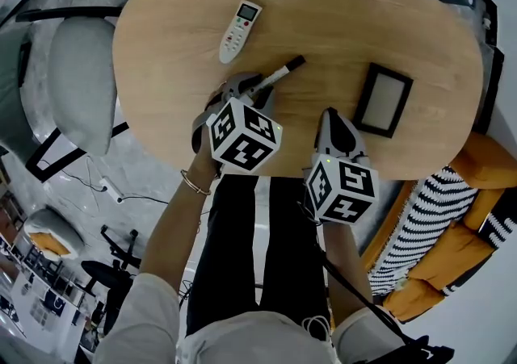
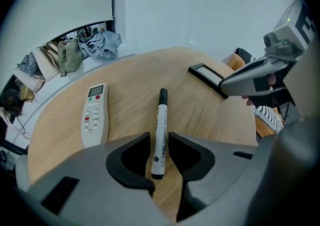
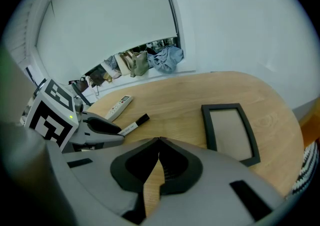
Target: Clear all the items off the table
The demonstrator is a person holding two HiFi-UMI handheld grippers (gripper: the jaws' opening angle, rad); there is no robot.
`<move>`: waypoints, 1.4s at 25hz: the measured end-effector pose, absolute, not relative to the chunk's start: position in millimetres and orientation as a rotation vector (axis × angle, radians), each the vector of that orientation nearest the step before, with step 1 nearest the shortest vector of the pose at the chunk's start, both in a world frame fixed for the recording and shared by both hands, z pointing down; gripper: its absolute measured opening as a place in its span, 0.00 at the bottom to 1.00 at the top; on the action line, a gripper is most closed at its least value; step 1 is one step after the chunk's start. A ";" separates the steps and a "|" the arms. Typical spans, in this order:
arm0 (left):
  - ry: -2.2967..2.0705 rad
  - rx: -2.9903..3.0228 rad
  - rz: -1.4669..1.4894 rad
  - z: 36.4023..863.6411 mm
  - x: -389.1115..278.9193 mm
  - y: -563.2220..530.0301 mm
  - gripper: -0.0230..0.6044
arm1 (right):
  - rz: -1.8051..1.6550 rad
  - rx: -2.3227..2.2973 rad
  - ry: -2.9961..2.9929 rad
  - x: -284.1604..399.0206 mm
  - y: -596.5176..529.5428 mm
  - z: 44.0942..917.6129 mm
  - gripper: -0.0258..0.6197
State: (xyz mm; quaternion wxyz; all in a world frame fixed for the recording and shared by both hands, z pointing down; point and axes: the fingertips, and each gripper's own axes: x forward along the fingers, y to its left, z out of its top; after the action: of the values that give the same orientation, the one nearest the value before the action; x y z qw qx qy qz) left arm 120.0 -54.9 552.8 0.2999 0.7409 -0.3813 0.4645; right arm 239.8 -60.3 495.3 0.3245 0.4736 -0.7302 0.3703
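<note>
The worktop (image 1: 339, 23) is a broad oval with plenty of bare wood in the middle and at the far side, so I have room to sweep either arm forward. Its near edge runs right under both grippers. A grey chair (image 1: 81, 80) stands close against its left end, which I judge to be the cramped side for carrying things off.

The right hand-held gripper (image 3: 159, 141) hangs over the near edge with its jaws closed tip to tip and nothing in them. If I swing it left it could knock the left hand-held gripper (image 2: 159, 145), since the two are just beside each other.

The picture frame (image 1: 383, 99) lies flat near the right end, well apart from the rest. It looks thin and hard to get a jaw under, and a sideways push might slide it toward the rim.

The remote (image 1: 240, 30) lies further in, clear of any edge.

The marker (image 2: 160, 130) lies flat on the wood between the left jaws. They stand partly apart, close on either side, but don't seem to be pressing on it yet. It is round, so an uneven close could roll or flick it back over the near edge.
</note>
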 end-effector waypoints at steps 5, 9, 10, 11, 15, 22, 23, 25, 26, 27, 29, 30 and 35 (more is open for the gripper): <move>-1.010 1.959 1.251 553.0 120.2 -55.2 0.22 | 0.977 1.243 -1.903 243.8 -58.9 497.7 0.08; -1.019 1.958 1.258 553.1 120.6 -53.9 0.16 | 0.966 1.235 -1.906 243.3 -59.5 497.9 0.08; -1.020 1.960 1.265 553.0 121.4 -53.7 0.15 | 0.961 1.232 -1.909 242.7 -59.9 497.4 0.08; -1.020 1.962 1.272 553.0 122.0 -53.5 0.15 | 0.957 1.228 -1.911 242.0 -60.3 497.0 0.08; -1.023 1.945 1.232 553.0 121.4 -53.2 0.15 | 0.941 1.214 -1.917 237.9 -60.7 496.1 0.08; -1.119 1.911 1.079 532.1 105.4 -47.9 0.15 | 0.909 1.191 -1.934 227.4 -63.1 492.8 0.08; -1.133 1.902 1.056 529.7 101.8 -45.8 0.15 | 0.904 1.187 -1.936 224.7 -63.5 492.4 0.08; -1.163 1.888 1.015 525.5 94.5 -42.3 0.15 | 0.894 1.176 -1.944 217.9 -64.1 491.6 0.08; -1.178 1.884 0.995 523.4 90.8 -40.6 0.15 | 0.889 1.169 -1.949 213.6 -63.9 491.3 0.08; -1.192 1.880 0.974 521.1 86.8 -38.7 0.15 | 0.884 1.160 -1.953 208.7 -63.3 491.1 0.08; -1.222 1.870 0.938 517.1 77.3 -34.5 0.15 | 0.871 1.137 -1.963 196.7 -61.3 491.2 0.08; -1.238 1.862 0.921 515.6 71.8 -32.4 0.15 | 0.862 1.123 -1.969 189.7 -60.2 491.6 0.08; -1.327 1.821 0.856 506.6 35.8 -18.1 0.15 | 0.816 1.035 -2.000 146.9 -51.5 492.4 0.08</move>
State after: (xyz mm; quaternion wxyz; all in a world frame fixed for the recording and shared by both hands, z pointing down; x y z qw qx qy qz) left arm 35.8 -18.1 506.6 0.3576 0.7054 -0.5144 0.3316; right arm 146.9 -51.5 492.4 0.3645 0.4025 -0.7776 0.3171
